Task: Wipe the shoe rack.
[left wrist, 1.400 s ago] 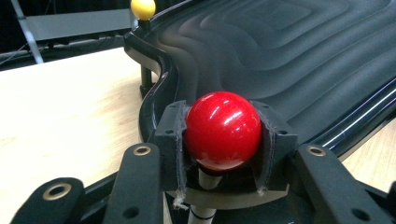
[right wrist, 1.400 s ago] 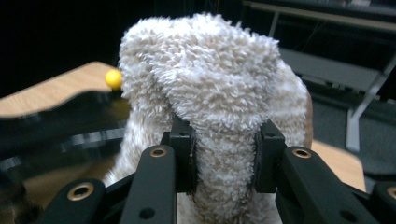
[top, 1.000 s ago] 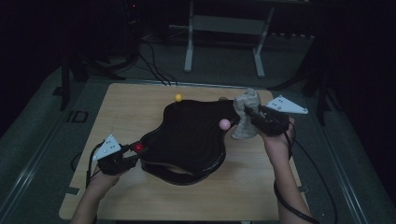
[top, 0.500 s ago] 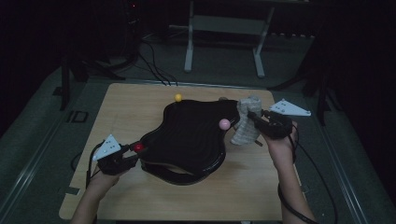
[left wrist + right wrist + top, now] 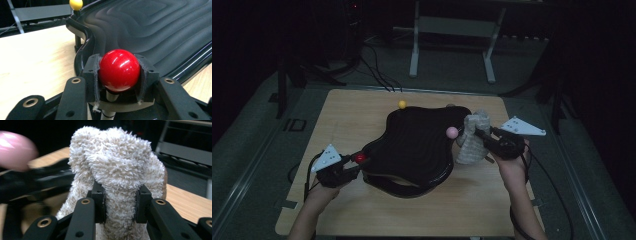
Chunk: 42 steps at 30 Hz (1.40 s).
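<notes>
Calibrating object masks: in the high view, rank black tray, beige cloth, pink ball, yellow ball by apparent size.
1. black tray
2. beige cloth
3. pink ball
4. yellow ball; it sits farther from the camera, so its ranking below the pink ball is unsure.

Each hand-held gripper is matte black: the left gripper has chunky jaw blocks with frayed grey pad edges and brass-ringed screw holes along its arms; the right gripper matches. Both carry a pale grey three-cornered plate and trail a dark cable; forearms are bare
</notes>
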### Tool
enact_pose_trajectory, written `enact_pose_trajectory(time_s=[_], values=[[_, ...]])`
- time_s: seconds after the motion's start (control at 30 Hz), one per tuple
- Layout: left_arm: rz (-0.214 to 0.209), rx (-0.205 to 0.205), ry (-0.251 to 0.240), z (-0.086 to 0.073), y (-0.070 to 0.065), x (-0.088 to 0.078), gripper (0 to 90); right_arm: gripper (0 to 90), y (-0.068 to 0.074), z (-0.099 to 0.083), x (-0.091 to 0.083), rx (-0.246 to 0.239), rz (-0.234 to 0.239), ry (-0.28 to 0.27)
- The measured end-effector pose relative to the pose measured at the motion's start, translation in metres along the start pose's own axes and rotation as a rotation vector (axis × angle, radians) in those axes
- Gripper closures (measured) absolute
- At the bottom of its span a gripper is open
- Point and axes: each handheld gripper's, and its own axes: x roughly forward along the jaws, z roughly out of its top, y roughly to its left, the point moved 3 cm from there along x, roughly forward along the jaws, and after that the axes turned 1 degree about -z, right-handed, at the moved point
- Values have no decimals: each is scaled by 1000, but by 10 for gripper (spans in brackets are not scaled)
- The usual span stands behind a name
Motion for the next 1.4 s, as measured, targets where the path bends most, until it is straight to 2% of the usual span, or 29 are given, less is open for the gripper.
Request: enact_pose_trajectory(time_s=[0.07,0.17,0.3,0.53,0.67,0.73,0.87,0.97,1.13,1.2,1.27,1.33,1.4], values=[[0,0,0,0,0,0,594,691,10,2,-4,-9,49,-27],[2,0,2,0,0,0,593,690,21,-5,-2,-13,110,-20],[3,1,4,0,0,0,594,690,28,-20,9,-47,89,55],[2,-4,-2,-1,1,-1,593,688,40,-13,-6,-52,130,12],[8,-3,2,0,1,-1,593,688,45,-21,-7,-69,179,62],[7,-7,-3,-1,1,-1,594,688,48,-20,-15,-82,202,53],[6,-8,-2,0,1,-1,594,687,53,-6,-36,-83,262,-19],[6,-3,3,0,1,-1,594,687,59,6,-42,-99,295,-53],[11,-2,5,0,1,-1,594,691,64,2,-23,-103,308,-8],[12,-5,-1,-1,1,-1,594,692,61,-1,-18,-74,315,-7],[11,-3,2,0,1,-1,593,692,57,-8,-12,-64,294,31],[13,0,6,0,1,-2,593,692,55,-11,-11,-61,286,49],[12,-2,1,-1,1,-1,594,691,57,-10,-18,-77,283,32]])
